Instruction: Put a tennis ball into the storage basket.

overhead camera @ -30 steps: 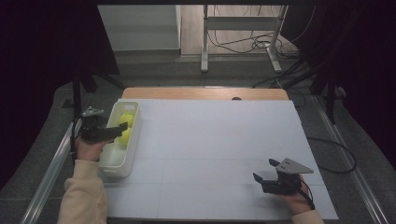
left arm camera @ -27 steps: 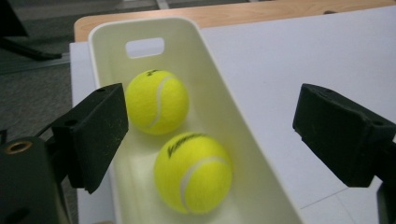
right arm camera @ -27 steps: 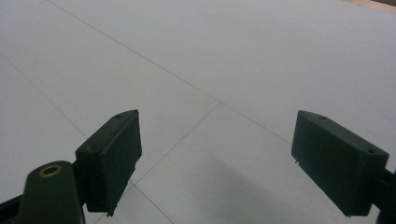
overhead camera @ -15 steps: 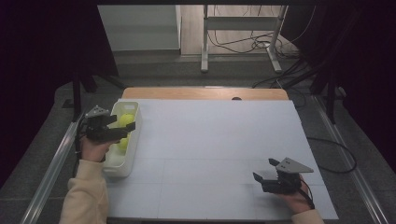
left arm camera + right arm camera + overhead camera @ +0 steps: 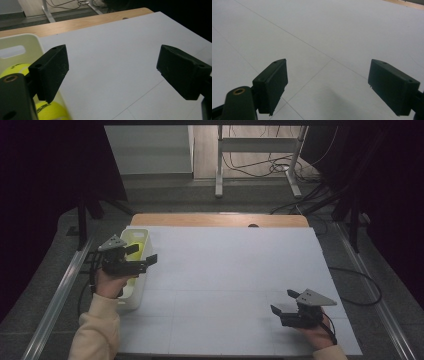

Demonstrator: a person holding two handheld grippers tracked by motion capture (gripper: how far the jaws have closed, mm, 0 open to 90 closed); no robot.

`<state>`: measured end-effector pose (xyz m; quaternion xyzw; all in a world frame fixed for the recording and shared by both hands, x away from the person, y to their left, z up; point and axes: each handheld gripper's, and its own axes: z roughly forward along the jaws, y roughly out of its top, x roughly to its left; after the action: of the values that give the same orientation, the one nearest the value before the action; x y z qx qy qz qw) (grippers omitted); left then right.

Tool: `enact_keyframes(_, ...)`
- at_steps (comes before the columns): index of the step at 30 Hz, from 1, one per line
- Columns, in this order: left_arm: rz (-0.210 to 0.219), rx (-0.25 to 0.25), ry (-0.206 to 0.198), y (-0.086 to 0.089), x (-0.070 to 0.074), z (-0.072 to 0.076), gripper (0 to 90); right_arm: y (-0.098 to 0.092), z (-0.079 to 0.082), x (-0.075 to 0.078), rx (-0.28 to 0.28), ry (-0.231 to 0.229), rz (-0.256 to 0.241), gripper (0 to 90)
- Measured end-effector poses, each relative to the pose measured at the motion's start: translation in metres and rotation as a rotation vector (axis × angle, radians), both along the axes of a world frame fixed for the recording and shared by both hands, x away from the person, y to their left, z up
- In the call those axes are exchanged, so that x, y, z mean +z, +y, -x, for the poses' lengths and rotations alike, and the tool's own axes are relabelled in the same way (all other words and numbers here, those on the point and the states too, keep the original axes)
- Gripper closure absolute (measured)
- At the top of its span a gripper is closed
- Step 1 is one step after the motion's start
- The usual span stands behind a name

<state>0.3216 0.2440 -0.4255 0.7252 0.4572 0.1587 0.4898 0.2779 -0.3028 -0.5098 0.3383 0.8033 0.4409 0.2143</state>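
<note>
While the left gripper hangs over the inner rim of the white bin with its jaws spread and nothing between them, the fuzzy yellow-green tennis balls lie inside the bin at the table's left edge, presumably corralled there so they cannot roll. The bin is smooth, rounded plastic with a slot handle; the table is matt white. The right gripper, also spread and empty, rests low near the table's front right, seemingly just waiting.
</note>
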Motion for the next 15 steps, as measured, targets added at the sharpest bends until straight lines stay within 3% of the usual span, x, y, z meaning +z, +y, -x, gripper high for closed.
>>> enact_keyframes(15, -0.022, -0.114, 0.004, -0.037, -0.002, -0.006, 11.4, -0.002, 0.003, 0.001, -0.014, 0.007, -0.016, 16.9)
